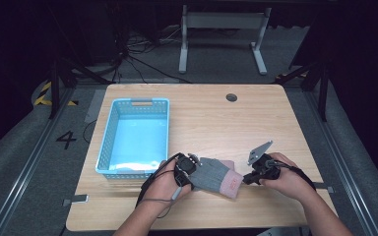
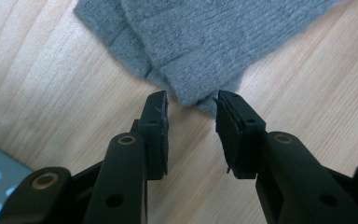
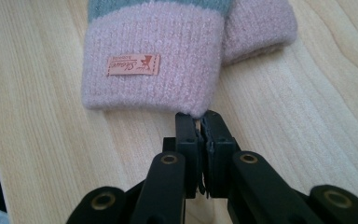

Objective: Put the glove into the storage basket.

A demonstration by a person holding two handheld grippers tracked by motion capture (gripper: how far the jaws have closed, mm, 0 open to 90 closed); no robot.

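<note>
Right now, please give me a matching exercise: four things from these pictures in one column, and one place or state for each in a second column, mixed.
Things:
1. basket
2. glove
3. left tool
4. right tool

Places or states:
A. jaws apart at the grey fingertips
B. lies flat on the table between both hands
C. pinches the edge of the pink cuff
D. stands at the table's left part, light blue

Pairs: 1-D, 2-B, 3-A, 4-C
</note>
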